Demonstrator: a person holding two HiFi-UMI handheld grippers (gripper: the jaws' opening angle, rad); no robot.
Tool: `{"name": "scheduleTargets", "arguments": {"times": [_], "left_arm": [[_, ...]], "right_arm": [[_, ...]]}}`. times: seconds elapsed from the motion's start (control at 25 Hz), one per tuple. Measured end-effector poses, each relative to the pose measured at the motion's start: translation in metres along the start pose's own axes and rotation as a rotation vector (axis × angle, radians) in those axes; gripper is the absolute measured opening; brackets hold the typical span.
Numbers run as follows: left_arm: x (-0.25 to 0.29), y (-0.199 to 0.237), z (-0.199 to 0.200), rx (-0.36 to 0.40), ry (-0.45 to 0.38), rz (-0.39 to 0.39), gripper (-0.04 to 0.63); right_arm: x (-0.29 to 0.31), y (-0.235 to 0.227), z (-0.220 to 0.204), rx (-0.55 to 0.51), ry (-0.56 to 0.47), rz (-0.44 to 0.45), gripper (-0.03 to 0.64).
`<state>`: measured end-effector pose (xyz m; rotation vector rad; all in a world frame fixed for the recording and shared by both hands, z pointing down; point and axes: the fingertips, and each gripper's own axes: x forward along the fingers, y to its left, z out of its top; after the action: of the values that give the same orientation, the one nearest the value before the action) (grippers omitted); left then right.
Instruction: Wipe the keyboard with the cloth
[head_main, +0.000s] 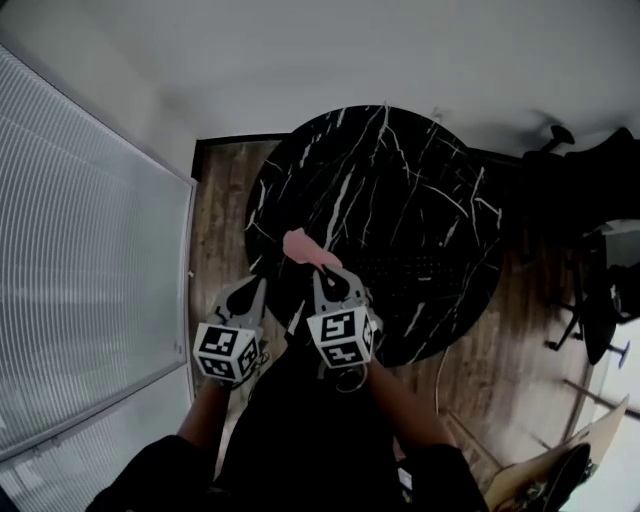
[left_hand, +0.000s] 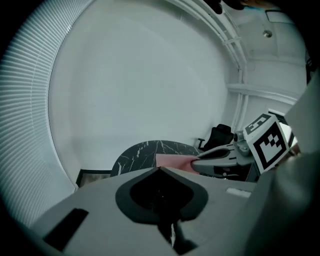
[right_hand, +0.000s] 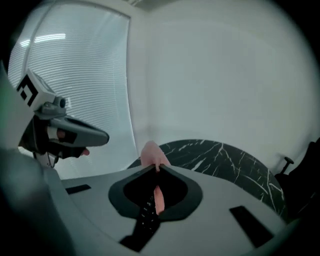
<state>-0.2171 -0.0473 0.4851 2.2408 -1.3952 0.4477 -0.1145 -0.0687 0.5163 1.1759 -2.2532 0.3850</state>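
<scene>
Pinching the cloth (right_hand: 151, 152) at their tips, the right tongs (right_hand: 155, 169) are pressed together on it above the near left part of the bench (head_main: 400, 180), a round black top veined with white. The cloth is pink. A bunch of it stands up past the jaw tips, and a narrow strip shows in the hollow behind them. From the head view I cannot tell whether the cloth touches the bench or hangs just over it.

A dark keyboard (head_main: 415, 268) lies on the near half of the bench, to the right of the cloth. It is faint against the black top, and its keys can barely be made out.

The left tongs (left_hand: 160, 170) are held at the near left rim of the bench, just beside the right tongs. Their jaws are pressed together with nothing between them. In the left gripper view the cloth shows beyond them, clamped in the other tongs, with the bench behind it.

Both forearms reach toward the bench from its near side. Wooden floor (head_main: 222, 215) surrounds the bench, white blinds (head_main: 80, 260) run along its left side, and a black chair (head_main: 590, 190) stands off its far right side.
</scene>
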Motion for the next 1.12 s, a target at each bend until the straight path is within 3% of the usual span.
{"name": "scheduleTargets", "arguments": {"times": [0.24, 0.48, 0.8, 1.12], "left_arm": [[0.055, 0.057, -0.038, -0.027, 0.110, -0.073, -0.001], [0.080, 0.059, -0.078, -0.037, 0.203, -0.132, 0.000], [0.094, 0.056, -0.088, -0.041, 0.250, -0.113, 0.000], [0.115, 0.020, -0.084, -0.058, 0.256, -0.083, 0.000]], "right_arm": [[0.074, 0.006, -0.064, 0.015, 0.259, -0.020, 0.005], [0.114, 0.002, -0.113, 0.014, 0.377, -0.058, 0.005], [0.122, -0.003, -0.122, -0.016, 0.357, -0.014, 0.006], [0.109, -0.032, -0.131, -0.098, 0.338, 0.005, 0.005]]}}
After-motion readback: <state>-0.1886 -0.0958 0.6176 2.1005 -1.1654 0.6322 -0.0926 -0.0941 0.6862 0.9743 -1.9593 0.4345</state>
